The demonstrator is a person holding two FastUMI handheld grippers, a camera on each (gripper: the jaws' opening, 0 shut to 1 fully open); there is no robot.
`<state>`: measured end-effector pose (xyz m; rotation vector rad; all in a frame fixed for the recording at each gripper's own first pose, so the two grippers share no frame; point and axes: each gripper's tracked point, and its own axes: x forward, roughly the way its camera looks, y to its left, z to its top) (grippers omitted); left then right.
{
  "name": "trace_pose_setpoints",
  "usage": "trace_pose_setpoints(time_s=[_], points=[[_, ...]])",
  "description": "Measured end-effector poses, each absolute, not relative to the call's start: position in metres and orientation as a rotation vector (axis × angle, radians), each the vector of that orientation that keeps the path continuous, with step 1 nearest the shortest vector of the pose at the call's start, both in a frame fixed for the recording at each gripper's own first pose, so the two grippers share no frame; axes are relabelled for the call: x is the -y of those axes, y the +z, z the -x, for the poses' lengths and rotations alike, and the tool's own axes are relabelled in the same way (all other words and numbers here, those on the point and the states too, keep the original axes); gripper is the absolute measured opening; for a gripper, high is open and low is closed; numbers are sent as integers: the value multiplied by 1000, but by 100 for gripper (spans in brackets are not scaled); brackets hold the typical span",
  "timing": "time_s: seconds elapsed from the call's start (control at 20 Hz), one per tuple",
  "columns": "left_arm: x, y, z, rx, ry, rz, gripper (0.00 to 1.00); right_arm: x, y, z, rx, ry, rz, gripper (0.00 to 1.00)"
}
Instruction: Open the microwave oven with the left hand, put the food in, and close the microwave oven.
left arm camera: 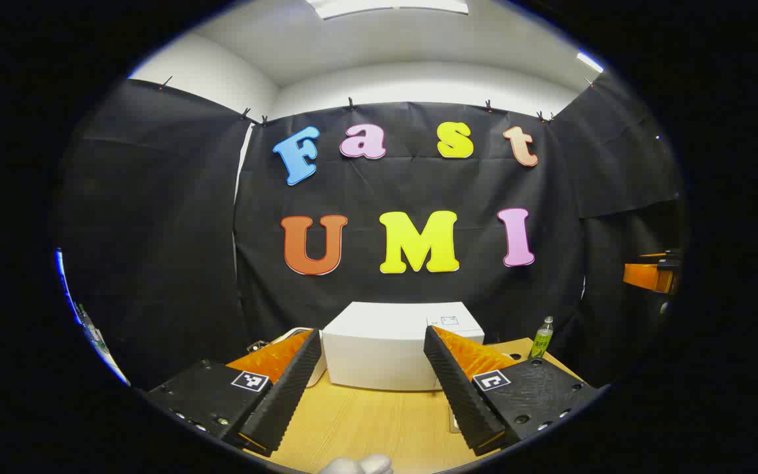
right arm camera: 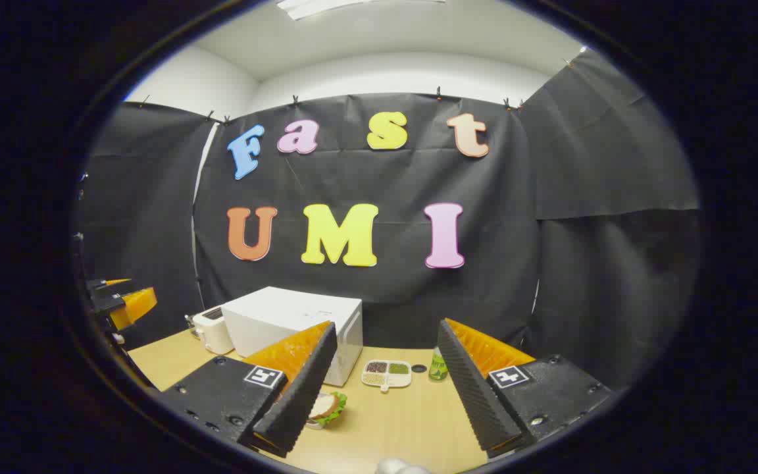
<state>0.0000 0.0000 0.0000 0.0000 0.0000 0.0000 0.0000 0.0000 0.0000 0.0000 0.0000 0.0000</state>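
Beside the microwave oven [right arm camera: 293,329], the sandwich [right arm camera: 328,407] lay half hidden behind a finger of the right gripper [right arm camera: 379,388]. The compartment dish's [right arm camera: 387,373] contents were too small to tell. The left gripper [left arm camera: 372,388] fingers covered the microwave's lower corners.

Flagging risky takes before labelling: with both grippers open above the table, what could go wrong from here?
1. The toaster stands close beside the microwave oven, so the left gripper could knock it.
2. The sandwich lies near the oven's front; a swinging door might hit it.
3. The right gripper could topple the green bottle.
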Motion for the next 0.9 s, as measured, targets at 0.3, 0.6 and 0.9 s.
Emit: trace_pose_setpoints(time_s=[0.3,0.6,0.9], points=[[1,1,-6,3,2,-6,96,-4,1,-3,-1,16,4,98],[2,-3,-12,-1,8,-10,96,-4,1,-2,-2,12,12,98],[16,-37,-46,-25,-16,-19,96,-3,4,-5,6,10,15,98]])
